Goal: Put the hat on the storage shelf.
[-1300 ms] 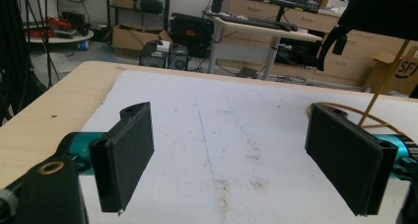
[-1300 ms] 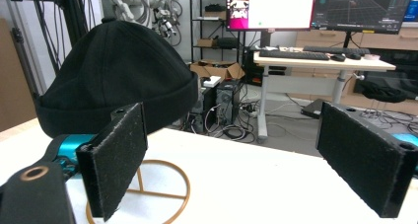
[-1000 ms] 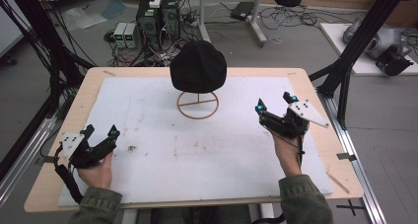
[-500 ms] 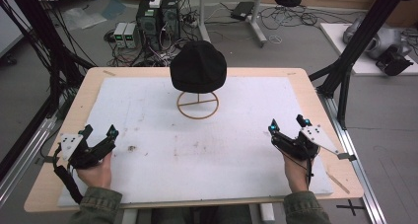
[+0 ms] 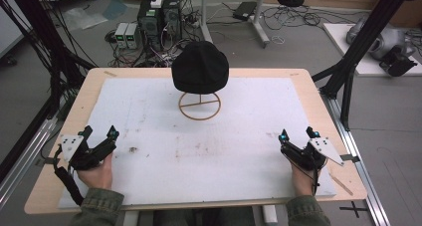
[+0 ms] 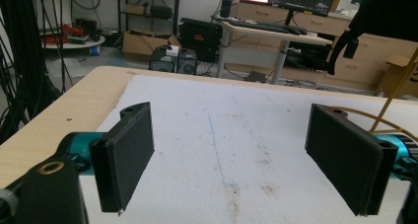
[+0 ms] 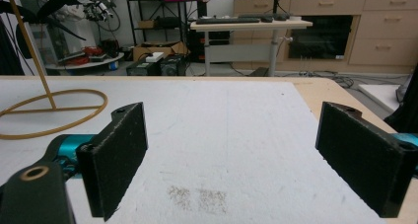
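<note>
A black beanie (image 5: 200, 66) sits on a gold wire stand with a ring base (image 5: 199, 106) at the back middle of the white mat (image 5: 209, 141). My left gripper (image 5: 100, 134) rests low at the mat's front left, open, nothing between its jaws (image 6: 231, 155). My right gripper (image 5: 298, 134) is at the front right, also open and empty (image 7: 236, 150). In the right gripper view the stand's ring base (image 7: 54, 110) lies far left. In the left gripper view the beanie's edge (image 6: 384, 12) and the stand's gold rod (image 6: 394, 105) show at the right.
The wooden table (image 5: 89, 94) frames the mat; small brown stains (image 5: 133, 149) mark it. Black frame posts (image 5: 348, 66) rise at both sides. Computers and cables (image 5: 154, 17) lie on the floor behind the table. Desks with monitors (image 7: 246, 17) stand farther back.
My right gripper has drawn back toward the front right of the mat and lowered. The left gripper has stayed put.
</note>
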Tool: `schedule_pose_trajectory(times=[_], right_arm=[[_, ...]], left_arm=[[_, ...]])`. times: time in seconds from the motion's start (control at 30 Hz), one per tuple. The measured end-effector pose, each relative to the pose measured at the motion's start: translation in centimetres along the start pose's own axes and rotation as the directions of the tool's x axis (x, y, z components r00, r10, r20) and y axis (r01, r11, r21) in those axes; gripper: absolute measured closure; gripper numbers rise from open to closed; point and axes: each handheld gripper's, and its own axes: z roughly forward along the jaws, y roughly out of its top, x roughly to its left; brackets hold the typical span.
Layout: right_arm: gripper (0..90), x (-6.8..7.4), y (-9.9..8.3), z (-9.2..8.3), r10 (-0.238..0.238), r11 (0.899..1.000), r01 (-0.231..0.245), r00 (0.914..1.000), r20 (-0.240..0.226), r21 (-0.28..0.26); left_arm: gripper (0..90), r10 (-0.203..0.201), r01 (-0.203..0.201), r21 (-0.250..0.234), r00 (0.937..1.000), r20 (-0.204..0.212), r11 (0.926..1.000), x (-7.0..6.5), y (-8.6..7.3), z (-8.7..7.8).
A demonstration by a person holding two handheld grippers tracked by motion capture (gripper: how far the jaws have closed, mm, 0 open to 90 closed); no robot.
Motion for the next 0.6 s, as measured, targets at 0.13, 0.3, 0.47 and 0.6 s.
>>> schedule_pose_trajectory(times=[0.13,0.3,0.47,0.6], right_arm=[[11.6,-0.26,-0.14,-0.2,0.002,1.0,-0.002,1.0,0.005,0.0],[11.6,-0.39,-0.07,-0.66,0.026,0.999,-0.026,0.9996,0.009,-0.021],[11.6,-0.55,-0.45,-0.57,0.033,0.999,-0.033,0.9994,0.0,-0.01],[11.6,-0.45,-0.68,-0.28,0.023,1.0,-0.023,0.9997,-0.007,0.0]], left_arm=[[18.9,0.004,-0.004,0.003,1.0,0.001,1.0,-0.02,-0.04,0.07],[19.0,0.001,-0.001,0.006,1.0,0.003,1.0,-0.02,-0.02,0.05],[19.0,0.003,-0.003,0.008,1.0,0.008,1.0,-0.1,-0.03,0.04],[19.0,0.008,-0.008,0.014,0.9999,0.008,0.9999,-0.11,-0.06,0.09]])
